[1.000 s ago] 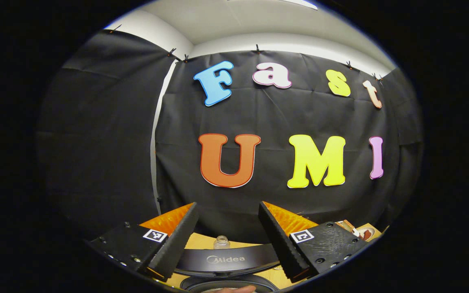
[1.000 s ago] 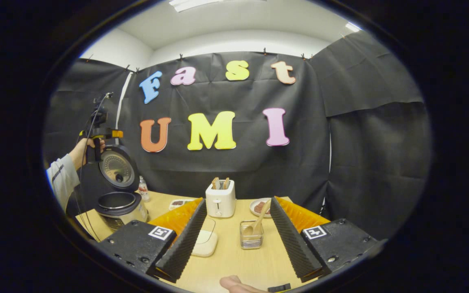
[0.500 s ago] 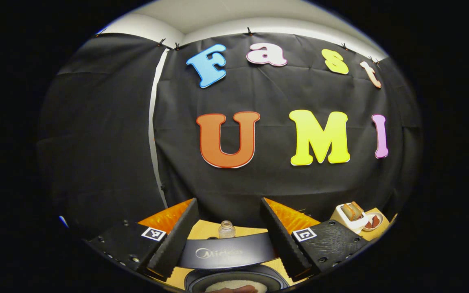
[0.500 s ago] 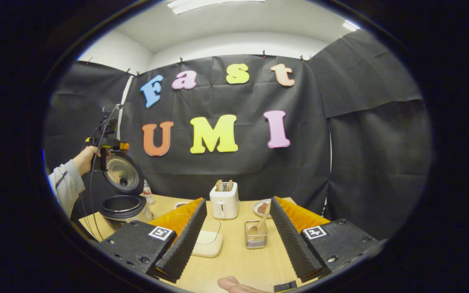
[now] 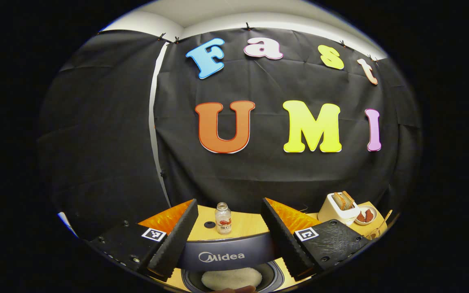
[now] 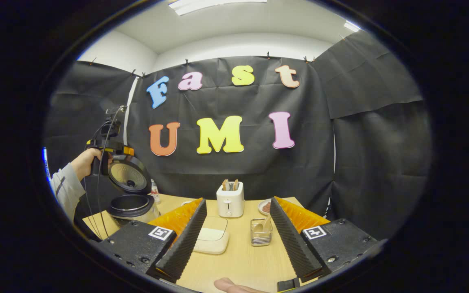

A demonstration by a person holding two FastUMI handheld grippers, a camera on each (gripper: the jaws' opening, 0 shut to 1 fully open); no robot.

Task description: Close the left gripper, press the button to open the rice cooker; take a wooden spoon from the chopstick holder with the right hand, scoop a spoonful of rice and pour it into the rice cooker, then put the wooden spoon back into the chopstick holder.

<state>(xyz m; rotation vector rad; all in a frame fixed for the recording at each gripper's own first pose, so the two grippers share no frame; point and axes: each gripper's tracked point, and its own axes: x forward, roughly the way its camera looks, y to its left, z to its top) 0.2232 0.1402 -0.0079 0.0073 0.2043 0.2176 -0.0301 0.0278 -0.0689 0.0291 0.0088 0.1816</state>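
The rice cooker [image 6: 130, 206] stands at the table's left with its lid [image 6: 129, 178] swung up. My left gripper [image 6: 110, 147], held by a hand, hovers at the lid's top edge. In the left gripper view its fingers [image 5: 175, 240] stand open over the lid rim [image 5: 222, 255], and white rice [image 5: 231, 278] lies in the pot below. My right gripper [image 6: 237, 200] is open over the near table. Ahead of it the clear chopstick holder [image 6: 261, 236] holds the wooden spoon [image 6: 265, 224].
A flat white lidded box [image 6: 212, 240] lies left of the holder. A white toaster [image 6: 230, 200] with bread and a plate [image 6: 264, 206] sit behind. A small bottle [image 5: 223, 218] stands behind the cooker. The wooden table [image 6: 238, 260] meets the black cloth wall.
The left gripper has sunk and tipped down, so the pot, rice and bottle show more. The right gripper view has shifted slightly, with the holder a little farther right.
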